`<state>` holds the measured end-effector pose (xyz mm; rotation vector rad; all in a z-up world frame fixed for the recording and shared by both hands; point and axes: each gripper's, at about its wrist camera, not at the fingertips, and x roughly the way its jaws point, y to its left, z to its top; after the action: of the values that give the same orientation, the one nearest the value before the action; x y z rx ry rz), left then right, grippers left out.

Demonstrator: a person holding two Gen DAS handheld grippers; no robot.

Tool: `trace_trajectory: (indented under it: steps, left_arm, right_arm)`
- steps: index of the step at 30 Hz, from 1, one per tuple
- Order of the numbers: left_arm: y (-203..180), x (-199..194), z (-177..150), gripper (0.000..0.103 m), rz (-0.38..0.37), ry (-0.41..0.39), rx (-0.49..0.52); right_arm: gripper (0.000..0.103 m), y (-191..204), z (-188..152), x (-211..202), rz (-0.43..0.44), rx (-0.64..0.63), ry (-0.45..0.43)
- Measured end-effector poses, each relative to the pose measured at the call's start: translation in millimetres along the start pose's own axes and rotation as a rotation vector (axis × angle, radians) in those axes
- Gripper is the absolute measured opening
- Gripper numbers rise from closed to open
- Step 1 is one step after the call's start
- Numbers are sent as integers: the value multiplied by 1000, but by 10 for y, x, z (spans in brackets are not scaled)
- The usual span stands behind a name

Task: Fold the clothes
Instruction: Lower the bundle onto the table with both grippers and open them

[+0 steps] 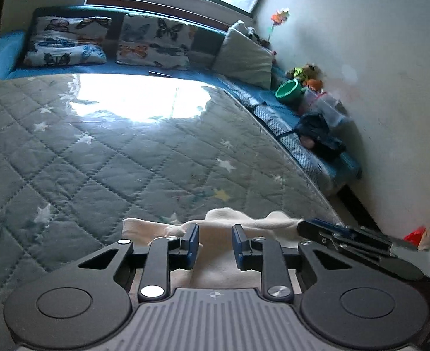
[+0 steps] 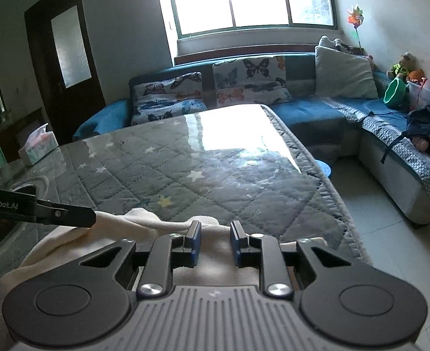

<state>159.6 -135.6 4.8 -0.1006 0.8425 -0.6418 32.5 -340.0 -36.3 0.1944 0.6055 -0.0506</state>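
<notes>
Garment (image 2: 77, 234) bunched at worktop (image 2: 215, 169) near edge; tissue box (image 2: 37, 148) at far left corner; sofa (image 2: 317, 111) behind.

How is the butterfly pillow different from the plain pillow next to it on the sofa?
The butterfly pillow has colourful butterflies printed all over it; the plain pillow is one pale grey-white colour with no pattern. The butterfly pillow leans against the sofa back under the window; the plain pillow sits tilted in the corner. Both are soft, roughly rectangular cushions propped up on the same blue sofa.
</notes>
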Motion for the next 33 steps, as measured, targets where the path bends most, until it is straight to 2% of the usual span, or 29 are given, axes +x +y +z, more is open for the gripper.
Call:
trace_trajectory:
  steps: [2,6,10,12,14,17,20,23,28,33]
  left_arm:
    - [46,-21,-11,26,26,-3,13]
    - [246,-117,-1,27,73,-30,-26]
    - [461,-148,18,27,174,-40,-52]
    - [517,-177,38,27,185,-42,-74]
    - [511,-233,71,27,177,-57,-84]
    - [354,-313,108,27,102,-78,-66]
    - [145,-292,118,27,8,-65,-27]
    - [16,-144,108,26,-50,-28,-28]
    - [-53,144,87,25,-71,19,-30]
    - [-40,291,80,22,-56,33,-43]
  right_arm:
    - [24,-14,-12,22,1,2,3]
    - [27,-43,-24,52,3,10,7]
    - [27,-64,-35,75,4,6,12]
    - [28,-58,-29,82,3,-1,14]
    - [30,-51,-24,87,2,-9,16]
    - [35,-14,-12,71,3,-21,12]
    - [36,17,-3,60,-2,-36,7]
    - [36,30,16,69,-3,-37,9]
    - [40,26,5,89,-2,-40,18]
    - [41,16,11,110,0,-47,22]
